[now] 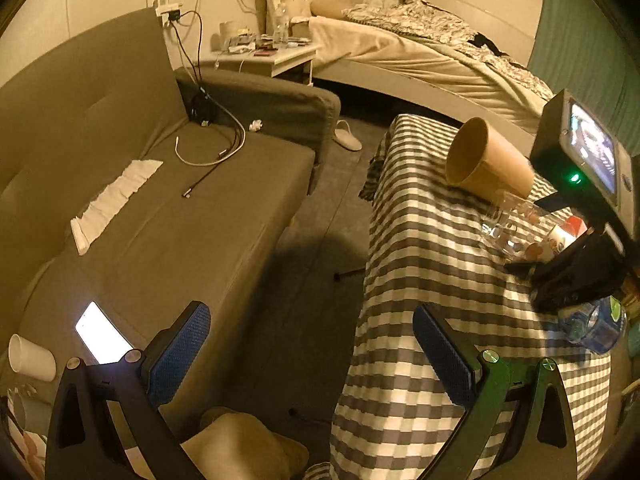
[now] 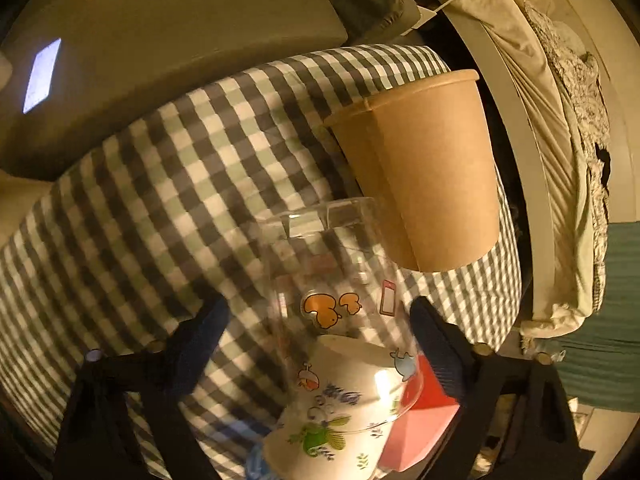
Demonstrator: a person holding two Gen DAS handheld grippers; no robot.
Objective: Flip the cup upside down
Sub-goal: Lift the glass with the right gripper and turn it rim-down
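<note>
A clear plastic cup with cartoon stickers [image 2: 340, 304] sits between the fingers of my right gripper [image 2: 320, 332], tilted with its mouth pointing away, above the checked tablecloth [image 2: 180, 184]. The right gripper is closed on it. A brown paper cup [image 2: 428, 168] is right beside it, past its mouth; whether they touch is unclear. In the left wrist view the brown cup [image 1: 488, 160] lies tilted, and the clear cup [image 1: 516, 228] is held by the right gripper [image 1: 568, 264]. My left gripper [image 1: 312, 344] is open and empty, off the table's left edge.
A white printed paper cup [image 2: 340, 412] and a red object [image 2: 420, 428] lie under the clear cup. A water bottle [image 1: 592, 324] lies on the table's right. A grey sofa [image 1: 160, 200] with a lit phone [image 1: 102, 338] is to the left, a bed [image 1: 420, 48] behind.
</note>
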